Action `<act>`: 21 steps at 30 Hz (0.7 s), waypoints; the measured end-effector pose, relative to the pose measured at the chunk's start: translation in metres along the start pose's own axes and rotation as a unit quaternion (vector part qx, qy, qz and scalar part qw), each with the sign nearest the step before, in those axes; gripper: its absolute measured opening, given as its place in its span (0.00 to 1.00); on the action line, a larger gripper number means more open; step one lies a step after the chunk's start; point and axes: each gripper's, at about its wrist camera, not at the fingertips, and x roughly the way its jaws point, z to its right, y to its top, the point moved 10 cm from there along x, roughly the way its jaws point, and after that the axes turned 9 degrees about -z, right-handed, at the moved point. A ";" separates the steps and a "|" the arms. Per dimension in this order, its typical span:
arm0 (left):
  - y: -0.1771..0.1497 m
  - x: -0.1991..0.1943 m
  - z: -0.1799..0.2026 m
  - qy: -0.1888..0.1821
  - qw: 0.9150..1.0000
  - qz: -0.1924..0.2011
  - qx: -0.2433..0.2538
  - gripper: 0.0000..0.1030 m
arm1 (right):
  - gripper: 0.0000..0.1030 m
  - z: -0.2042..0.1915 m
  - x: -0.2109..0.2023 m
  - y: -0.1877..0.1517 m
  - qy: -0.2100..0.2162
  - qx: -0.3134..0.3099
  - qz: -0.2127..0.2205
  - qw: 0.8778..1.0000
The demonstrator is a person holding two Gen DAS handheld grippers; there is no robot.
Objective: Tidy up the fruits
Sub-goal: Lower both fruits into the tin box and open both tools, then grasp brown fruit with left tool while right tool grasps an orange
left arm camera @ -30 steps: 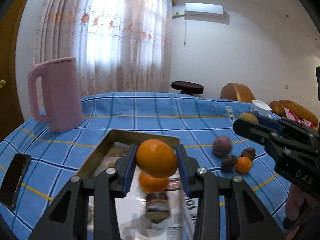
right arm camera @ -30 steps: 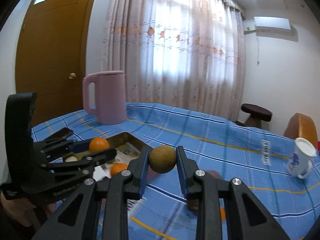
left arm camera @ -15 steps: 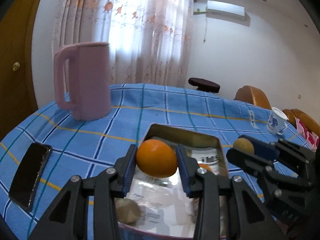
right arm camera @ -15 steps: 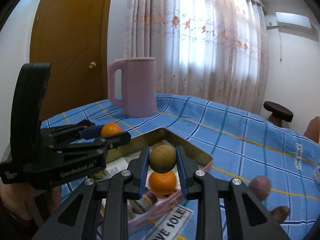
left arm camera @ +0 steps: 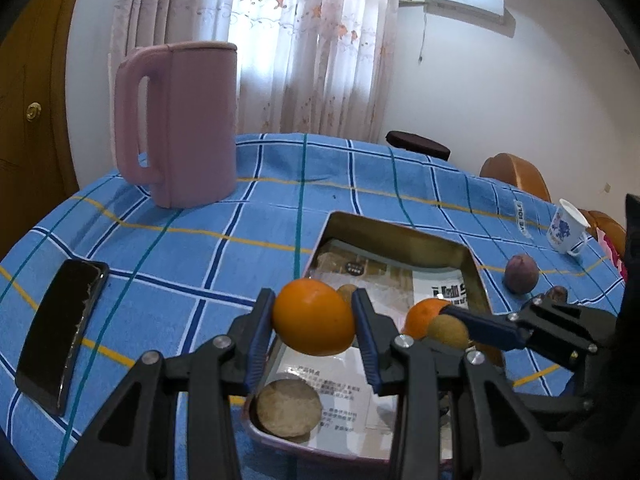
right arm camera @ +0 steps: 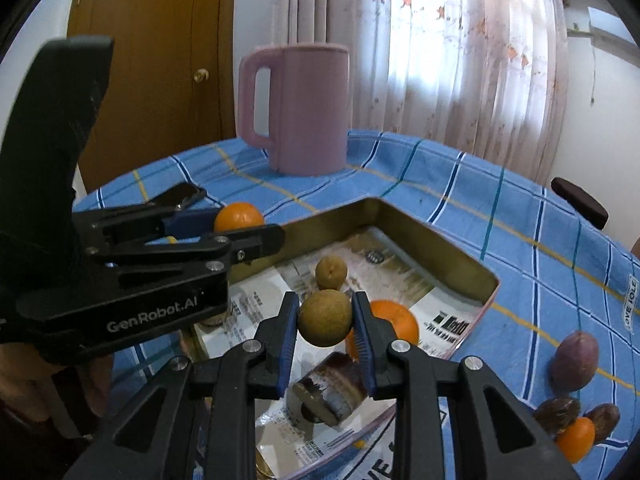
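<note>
blue checked table (left arm camera: 280, 184) is carrying a metal tray (left arm camera: 400, 236). left tongs (left arm camera: 314, 322) are clamping an orange (left arm camera: 314, 318), right tongs (right arm camera: 325, 322) a small brownish fruit (right arm camera: 325, 317), both hovering above it; next, lowering and releasing inside.

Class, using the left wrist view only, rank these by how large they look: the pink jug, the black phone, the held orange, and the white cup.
1. pink jug
2. black phone
3. held orange, though it sits nearest the camera, which inflates it
4. white cup, far off, so it may really be bigger than it looks
</note>
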 end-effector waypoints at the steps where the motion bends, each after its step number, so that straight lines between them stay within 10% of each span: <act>1: -0.001 0.001 0.000 0.002 1.000 -0.001 0.001 0.40 | 0.28 -0.001 0.004 -0.002 0.004 0.000 -0.010 1.000; 12: 0.010 -0.029 0.020 -0.008 0.999 0.041 0.012 0.73 | 0.44 0.017 -0.023 -0.007 -0.007 0.021 0.018 1.000; 21: 0.013 -0.038 0.098 -0.058 0.995 0.056 0.065 0.83 | 0.44 0.120 -0.090 -0.058 -0.136 0.070 0.027 0.988</act>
